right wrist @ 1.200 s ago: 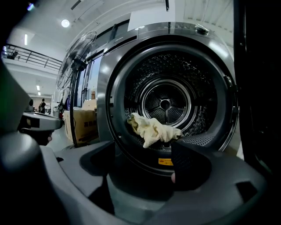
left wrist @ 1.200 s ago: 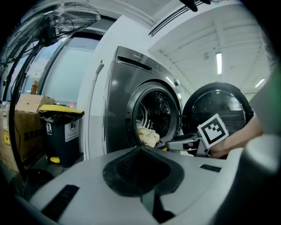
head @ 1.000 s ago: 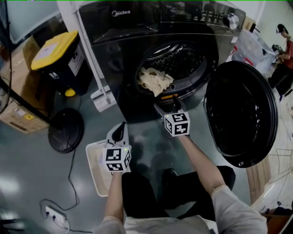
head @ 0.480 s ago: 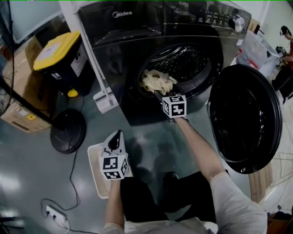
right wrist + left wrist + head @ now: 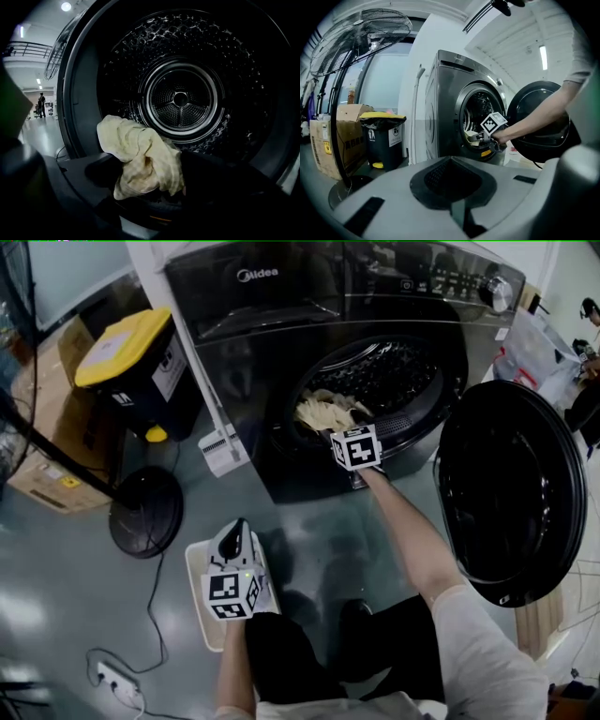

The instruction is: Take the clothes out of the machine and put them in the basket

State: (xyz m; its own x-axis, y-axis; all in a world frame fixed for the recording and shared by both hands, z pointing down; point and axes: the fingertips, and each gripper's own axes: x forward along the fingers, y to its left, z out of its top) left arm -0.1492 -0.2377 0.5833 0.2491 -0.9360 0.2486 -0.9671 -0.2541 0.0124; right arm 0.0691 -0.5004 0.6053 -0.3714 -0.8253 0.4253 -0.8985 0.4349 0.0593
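Your right gripper [image 5: 149,183] has its jaws spread, with the cream cloth [image 5: 140,150] bunched between them right at the mouth of the washer [image 5: 272,343] drum. Your left gripper [image 5: 235,532] is pinched together on nothing, hovering over the white basket [image 5: 199,589].
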